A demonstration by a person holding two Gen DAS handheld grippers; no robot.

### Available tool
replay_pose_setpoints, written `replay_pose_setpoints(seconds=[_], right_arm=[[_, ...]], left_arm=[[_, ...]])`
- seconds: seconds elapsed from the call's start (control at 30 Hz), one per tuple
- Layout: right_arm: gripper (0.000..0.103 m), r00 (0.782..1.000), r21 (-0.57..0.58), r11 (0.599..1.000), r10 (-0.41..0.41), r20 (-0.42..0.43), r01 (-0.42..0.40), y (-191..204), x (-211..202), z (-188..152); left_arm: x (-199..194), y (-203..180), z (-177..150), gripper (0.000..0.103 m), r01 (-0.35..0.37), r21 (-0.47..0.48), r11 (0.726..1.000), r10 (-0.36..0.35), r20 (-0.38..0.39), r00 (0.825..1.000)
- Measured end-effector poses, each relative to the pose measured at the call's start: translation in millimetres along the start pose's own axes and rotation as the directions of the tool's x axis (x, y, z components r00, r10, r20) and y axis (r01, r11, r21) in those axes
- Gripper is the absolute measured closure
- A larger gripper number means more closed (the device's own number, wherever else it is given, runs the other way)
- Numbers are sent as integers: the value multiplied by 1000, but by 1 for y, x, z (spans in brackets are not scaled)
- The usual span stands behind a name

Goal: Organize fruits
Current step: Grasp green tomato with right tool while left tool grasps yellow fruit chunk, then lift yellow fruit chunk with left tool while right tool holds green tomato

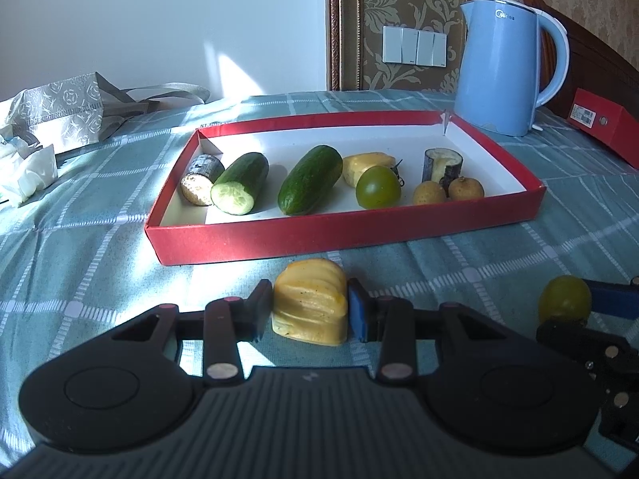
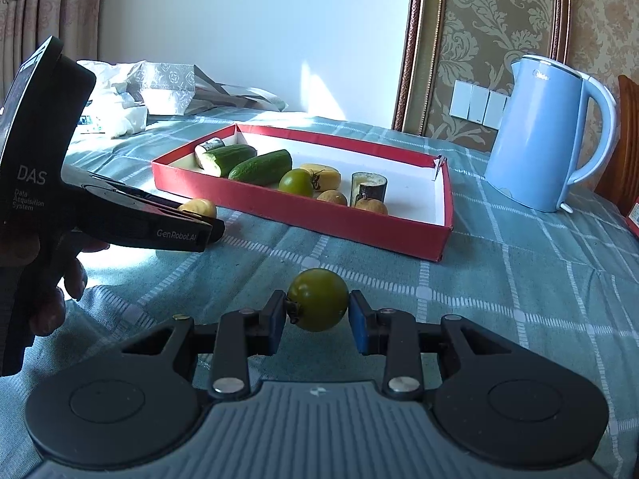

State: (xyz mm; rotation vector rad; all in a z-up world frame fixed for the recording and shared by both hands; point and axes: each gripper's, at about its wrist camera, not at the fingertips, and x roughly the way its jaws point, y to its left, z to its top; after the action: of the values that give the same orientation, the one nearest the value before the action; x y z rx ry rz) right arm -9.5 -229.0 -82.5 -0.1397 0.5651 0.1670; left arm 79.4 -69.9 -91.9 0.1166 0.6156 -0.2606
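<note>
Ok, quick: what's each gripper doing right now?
Left gripper: jaws closed on the yellow fruit piece.
Right gripper: jaws closed on the green tomato.

I am operating in a domestic room, most likely a bedroom or living area of a home. The work surface [image 1: 519,263] is covered with a teal checked cloth of a household type. Behind it, the wall carries ornate damask wallpaper [image 2: 499,20] in a carved wooden frame, with a bank of white wall switches [image 1: 414,45] mounted on it. Patterned curtains [image 2: 48,4] hang at the far left. A light-blue electric kettle [image 1: 503,64] stands on the cloth beside dark carved wooden furniture [image 1: 587,60], and a silver patterned gift bag [image 1: 60,111] lies nearby. Sunlight falls across the plain white wall [image 1: 159,20].
</note>
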Motion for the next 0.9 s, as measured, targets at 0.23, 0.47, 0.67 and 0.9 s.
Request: replay_pose_setpoints(seconds=[0.23, 0.47, 0.67, 0.9], right_arm=[[70, 1000, -4, 1000, 1, 3, -1, 1, -1, 1], [70, 1000, -10, 1000, 5, 5, -5, 2, -3, 2], [70, 1000, -10, 1000, 3, 7, -2, 2, -4, 3], [70, 1000, -10, 1000, 4, 7, -4, 1, -4, 4]], left_arm=[[-1, 0, -3, 66, -3, 1, 1000, 3, 18, 1000], [-1, 0, -4, 66, -6, 0, 1000, 6, 24, 1000], [-1, -1, -4, 66, -4, -2, 1000, 4, 24, 1000], [0, 0, -1, 66, -3, -2, 1000, 3, 9, 1000]])
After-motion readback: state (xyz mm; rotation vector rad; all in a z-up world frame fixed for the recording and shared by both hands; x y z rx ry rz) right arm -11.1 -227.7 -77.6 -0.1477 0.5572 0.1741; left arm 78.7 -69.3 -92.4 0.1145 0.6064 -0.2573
